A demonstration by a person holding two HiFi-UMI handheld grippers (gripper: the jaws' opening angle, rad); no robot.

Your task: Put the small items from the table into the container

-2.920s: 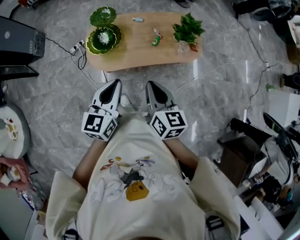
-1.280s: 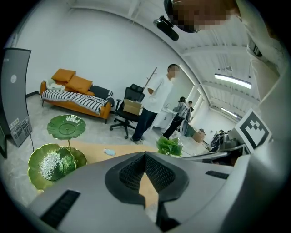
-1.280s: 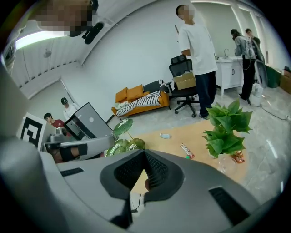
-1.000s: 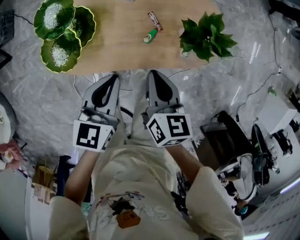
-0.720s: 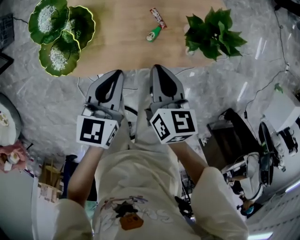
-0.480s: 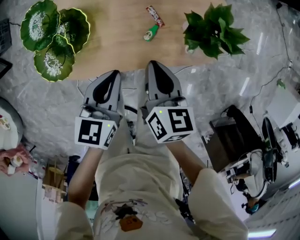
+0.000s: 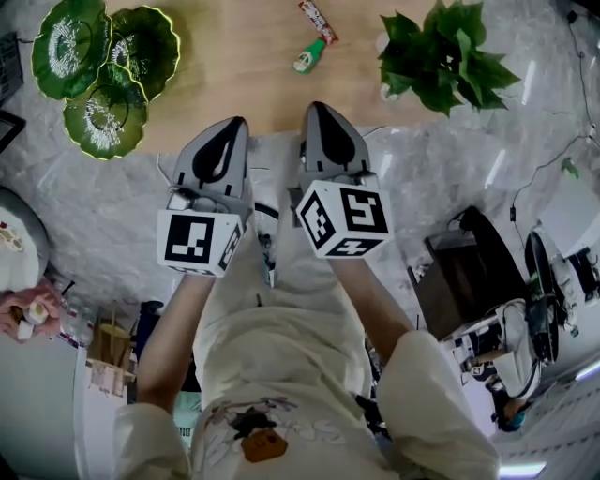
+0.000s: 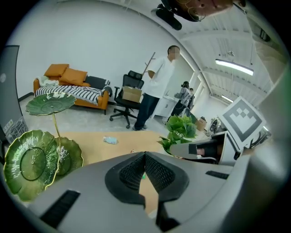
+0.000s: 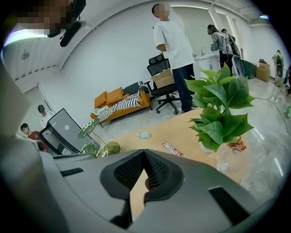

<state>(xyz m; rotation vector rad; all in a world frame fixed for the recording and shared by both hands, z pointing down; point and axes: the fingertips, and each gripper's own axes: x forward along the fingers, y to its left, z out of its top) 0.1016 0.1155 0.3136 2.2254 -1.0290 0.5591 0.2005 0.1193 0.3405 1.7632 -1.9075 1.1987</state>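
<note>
Both pairs are sitting closed, tips meeting, gripping nothing: left tongs (image 7: 231, 131) and right tongs (image 7: 319, 114) are hovering side by side at the near edge of the worktop (image 7: 234, 89). On it, the small green bottle (image 7: 308, 58) and snack bar (image 7: 317, 19) are lying just beyond the right tongs. The leaf-shaped green container (image 7: 98, 70) is standing at the left end, the potted plant (image 7: 441, 52) at the right.

The head view looks steeply down from overhead at the near edge of the tabletop (image 7: 244, 84). Both gripper views sit low, facing across it; all three share the potted plant (image 7: 441, 56) at its right end.
</note>
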